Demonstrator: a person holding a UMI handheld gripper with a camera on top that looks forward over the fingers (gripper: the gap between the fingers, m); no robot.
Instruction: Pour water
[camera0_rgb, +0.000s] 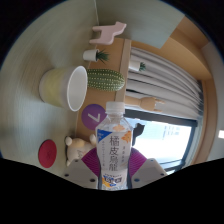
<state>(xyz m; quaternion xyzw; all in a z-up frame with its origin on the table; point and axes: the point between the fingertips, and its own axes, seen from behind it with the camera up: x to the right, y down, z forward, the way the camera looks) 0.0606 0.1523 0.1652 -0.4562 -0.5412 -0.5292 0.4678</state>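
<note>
A: Where's the water bottle (116, 150)?

B: Upright in the gripper (117, 172), a pink pad (92, 160) pressed on each side, clamped tight.

A: And the cup?

B: Yellow cup (64, 86) lies at ten o'clock, beyond the fingers, beside the cactus (106, 79).

tongs (116, 172) | pose: view strongly rolled sideways | fingers: purple pads (91, 160) pressing both sides of a bottle (116, 145) | state: clamped
</note>
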